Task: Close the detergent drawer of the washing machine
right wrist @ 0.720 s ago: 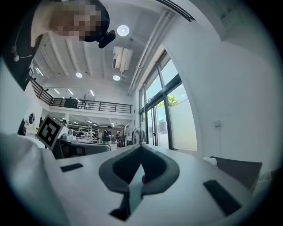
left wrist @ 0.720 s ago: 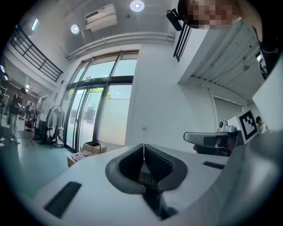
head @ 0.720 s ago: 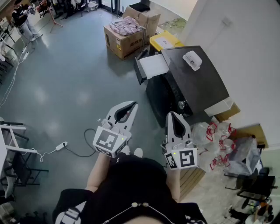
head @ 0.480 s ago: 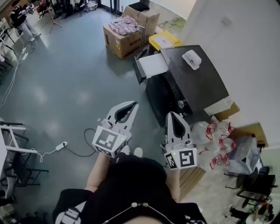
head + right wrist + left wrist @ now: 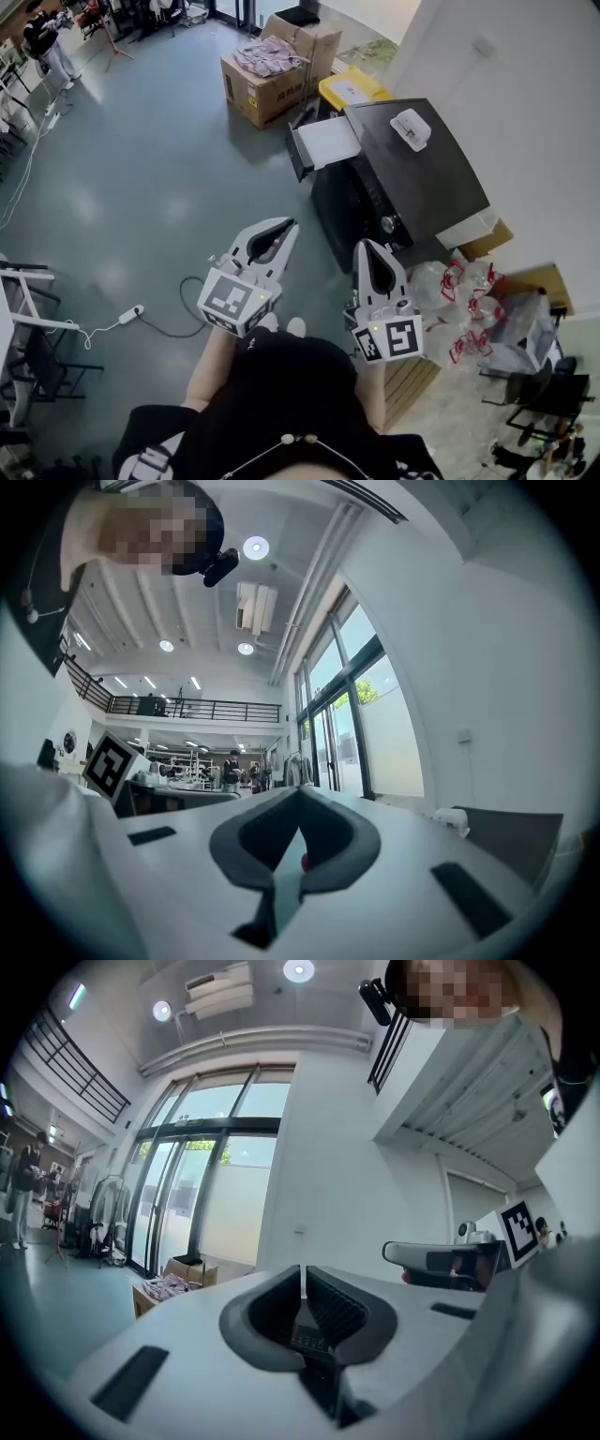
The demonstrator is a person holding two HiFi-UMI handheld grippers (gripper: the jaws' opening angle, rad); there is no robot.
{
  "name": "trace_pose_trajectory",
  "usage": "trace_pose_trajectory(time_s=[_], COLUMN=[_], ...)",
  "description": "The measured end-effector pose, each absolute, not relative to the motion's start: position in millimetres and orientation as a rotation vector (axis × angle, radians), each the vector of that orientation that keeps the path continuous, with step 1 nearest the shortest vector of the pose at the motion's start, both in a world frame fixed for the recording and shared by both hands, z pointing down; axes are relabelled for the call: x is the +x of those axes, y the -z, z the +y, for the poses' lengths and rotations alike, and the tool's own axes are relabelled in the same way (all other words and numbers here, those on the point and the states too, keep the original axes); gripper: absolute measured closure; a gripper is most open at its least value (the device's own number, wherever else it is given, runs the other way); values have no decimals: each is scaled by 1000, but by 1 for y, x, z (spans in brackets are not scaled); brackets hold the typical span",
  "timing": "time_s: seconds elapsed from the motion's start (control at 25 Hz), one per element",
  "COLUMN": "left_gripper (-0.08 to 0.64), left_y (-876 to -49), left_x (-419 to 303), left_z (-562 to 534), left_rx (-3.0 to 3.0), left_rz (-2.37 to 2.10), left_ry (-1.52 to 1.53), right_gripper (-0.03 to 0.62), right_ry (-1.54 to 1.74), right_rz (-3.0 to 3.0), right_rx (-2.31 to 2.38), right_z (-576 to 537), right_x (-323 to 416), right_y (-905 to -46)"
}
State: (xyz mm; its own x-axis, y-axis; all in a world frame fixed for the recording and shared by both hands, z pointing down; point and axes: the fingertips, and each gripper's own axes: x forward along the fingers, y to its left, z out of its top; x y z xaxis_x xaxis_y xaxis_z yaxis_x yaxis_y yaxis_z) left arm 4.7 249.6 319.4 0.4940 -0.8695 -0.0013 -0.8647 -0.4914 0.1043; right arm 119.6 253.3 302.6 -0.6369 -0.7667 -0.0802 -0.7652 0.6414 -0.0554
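Nearest, the left gripper (image 5: 284, 225) and the right gripper (image 5: 369, 246) hover level over the floor. Each has its jaws pressed together with nothing between them. Beyond them stands the washing machine (image 5: 412, 178). Its detergent drawer (image 5: 326, 142) is pulled far out of the front, well apart from both grippers.

A narrow closed tip pushing off-centre on the drawer's face would probably skew it and jam the slide. A glancing push could slip off the front edge.

The machine's front is steeply foreshortened, so its controls are hard to read. The drawer's compartments show only as plain white. Neither gripper view shows the drawer. The small white object (image 5: 411, 127) on the lid cannot be identified. Farther off stands a cardboard box (image 5: 267, 80) holding clothes.
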Motion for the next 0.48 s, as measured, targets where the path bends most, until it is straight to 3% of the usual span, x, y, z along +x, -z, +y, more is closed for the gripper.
trace_pose_trajectory(time_s=[0.48], left_gripper=[552], left_y=[-333], left_x=[-18], left_z=[260], left_rx=[2593], left_rz=[-1488], left_ry=[104], right_gripper=[589], right_ry=[59], right_rz=[2774], right_rx=[-1286], right_z=[264], right_x=[100], right_y=[-314])
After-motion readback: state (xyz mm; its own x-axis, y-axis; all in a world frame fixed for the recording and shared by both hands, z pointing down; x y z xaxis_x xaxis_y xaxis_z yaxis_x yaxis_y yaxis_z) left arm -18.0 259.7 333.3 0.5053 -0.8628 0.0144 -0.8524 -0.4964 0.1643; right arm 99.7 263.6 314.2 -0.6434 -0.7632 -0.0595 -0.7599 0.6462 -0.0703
